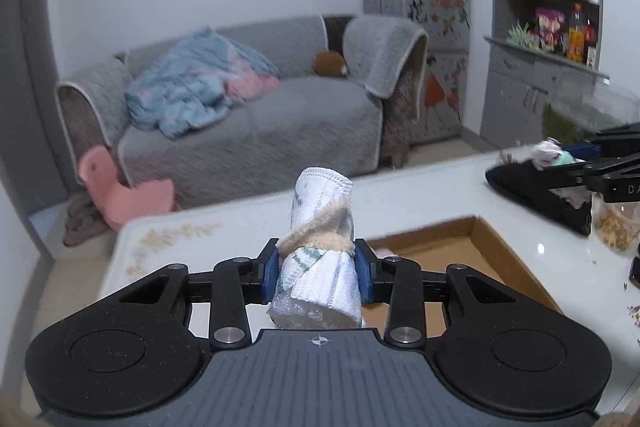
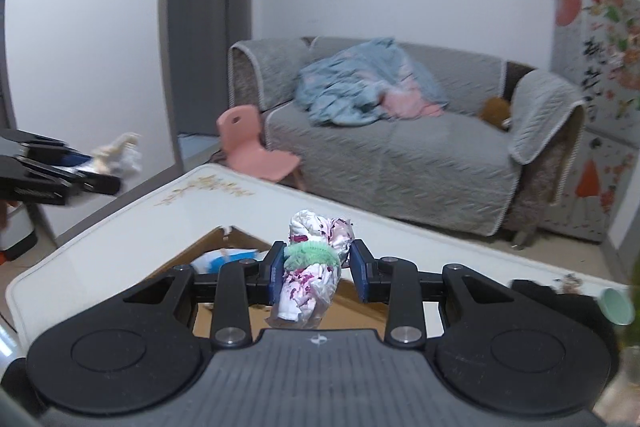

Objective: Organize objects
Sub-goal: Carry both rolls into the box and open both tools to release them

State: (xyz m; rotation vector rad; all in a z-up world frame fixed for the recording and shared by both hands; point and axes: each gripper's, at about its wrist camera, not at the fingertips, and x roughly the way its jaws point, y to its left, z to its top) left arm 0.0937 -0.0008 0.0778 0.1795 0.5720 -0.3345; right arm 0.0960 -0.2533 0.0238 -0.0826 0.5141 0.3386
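My left gripper [image 1: 319, 271] is shut on a rolled white cloth bundle with a beige band [image 1: 320, 247], held upright above the white table [image 1: 240, 227]. My right gripper [image 2: 318, 271] is shut on a rolled white and pink floral bundle with a green band [image 2: 314, 267]. Both hang over an open cardboard box [image 1: 472, 251], which also shows in the right wrist view [image 2: 352, 311] with a blue and white item [image 2: 224, 259] inside. The right gripper appears at the right edge of the left wrist view [image 1: 592, 163], and the left gripper at the left edge of the right wrist view [image 2: 60, 171].
A black bag [image 1: 548, 195] and a bag of snacks [image 1: 612, 227] lie on the table's right side. A green lid [image 2: 616, 307] sits at the right. Beyond the table stand a grey sofa [image 1: 260, 123], a pink chair [image 1: 120, 187] and a shelf cabinet [image 1: 548, 27].
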